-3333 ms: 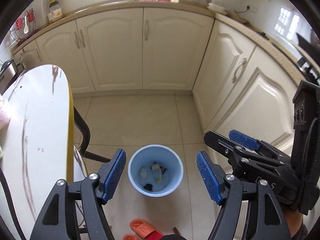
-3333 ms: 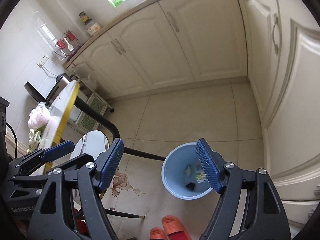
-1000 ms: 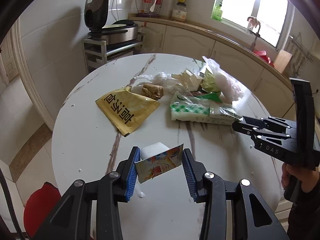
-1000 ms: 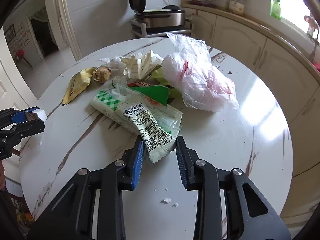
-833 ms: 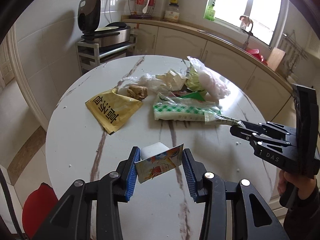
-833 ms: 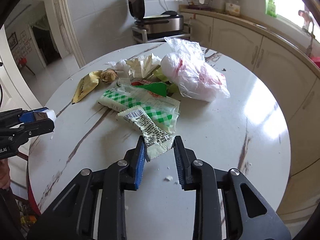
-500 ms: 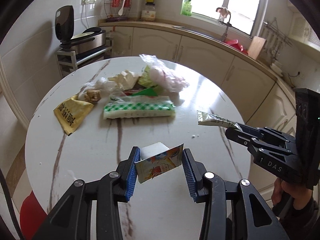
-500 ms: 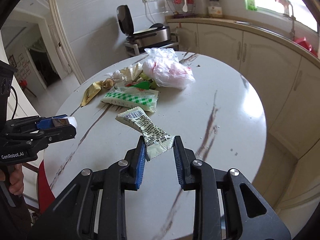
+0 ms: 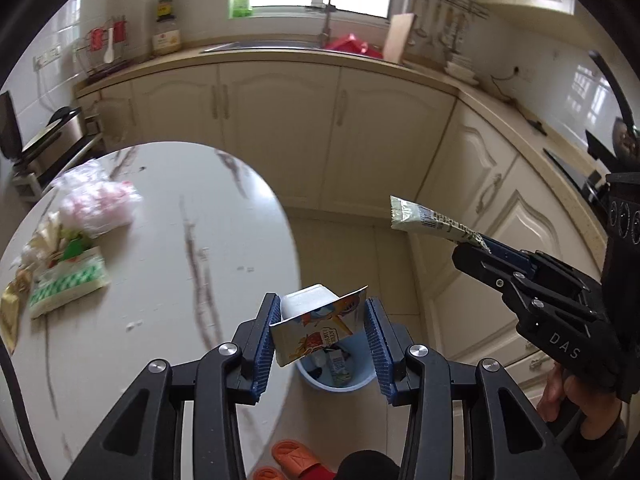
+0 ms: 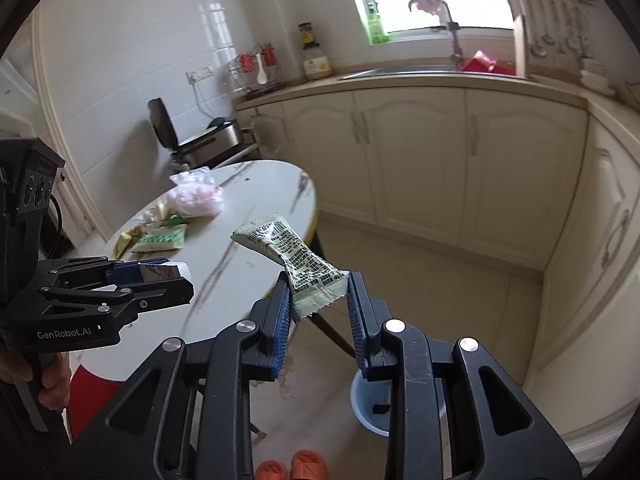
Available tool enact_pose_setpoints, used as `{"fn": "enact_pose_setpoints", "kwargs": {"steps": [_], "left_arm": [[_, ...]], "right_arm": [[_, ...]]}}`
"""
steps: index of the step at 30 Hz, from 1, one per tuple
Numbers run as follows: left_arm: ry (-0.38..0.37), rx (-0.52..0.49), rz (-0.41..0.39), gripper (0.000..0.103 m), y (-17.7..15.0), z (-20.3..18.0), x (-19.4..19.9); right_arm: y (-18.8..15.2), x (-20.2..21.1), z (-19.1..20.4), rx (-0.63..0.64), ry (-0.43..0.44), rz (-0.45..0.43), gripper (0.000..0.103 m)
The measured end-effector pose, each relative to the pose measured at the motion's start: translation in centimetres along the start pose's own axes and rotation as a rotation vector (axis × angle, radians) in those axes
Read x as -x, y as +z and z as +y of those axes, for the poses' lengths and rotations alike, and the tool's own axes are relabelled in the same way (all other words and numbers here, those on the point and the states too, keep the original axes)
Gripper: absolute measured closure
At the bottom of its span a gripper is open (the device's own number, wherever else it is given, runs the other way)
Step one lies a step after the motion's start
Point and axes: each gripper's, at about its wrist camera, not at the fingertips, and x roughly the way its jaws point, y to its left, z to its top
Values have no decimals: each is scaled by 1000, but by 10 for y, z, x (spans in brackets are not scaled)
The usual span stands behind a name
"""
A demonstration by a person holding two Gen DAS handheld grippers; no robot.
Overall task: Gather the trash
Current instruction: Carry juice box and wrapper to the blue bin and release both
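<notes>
My left gripper [image 9: 320,320] is shut on a small white cup with a peeled printed foil lid [image 9: 316,328], held above the floor just past the table's edge. Directly below it stands the blue trash bin [image 9: 340,376] with several bits of trash inside. My right gripper [image 10: 318,300] is shut on a pale green printed wrapper [image 10: 296,258] that sticks up and left from its jaws; the wrapper [image 9: 432,220] also shows at right in the left wrist view. The bin [image 10: 372,400] lies low, partly hidden behind the right finger. More trash [image 9: 72,248] stays on the round marble table [image 9: 160,280].
Cream cabinets [image 9: 340,140] and a counter with a sink run along the back and right. Orange slippers [image 9: 296,460] lie on the tiled floor near the bin. A red stool [image 10: 92,400] sits under the table. A person's hand [image 10: 44,376] holds the left gripper.
Both grippers have swung away from the table's middle to its edge, carrying the cup and the wrapper; the bin and cabinets have come into view. The wrapper has been lifted off the table.
</notes>
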Motion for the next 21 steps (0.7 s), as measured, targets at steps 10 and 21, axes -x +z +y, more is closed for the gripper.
{"fn": "enact_pose_setpoints", "kwargs": {"steps": [10,21], "left_arm": [[4,-80,107,48,39,-42,-115],[44,-79,50,37,45,-42,-112]], "right_arm": [[-30,-37,-81,-130,-64,82,77],[-53,-83,-97,-200,-81,172,33]]}}
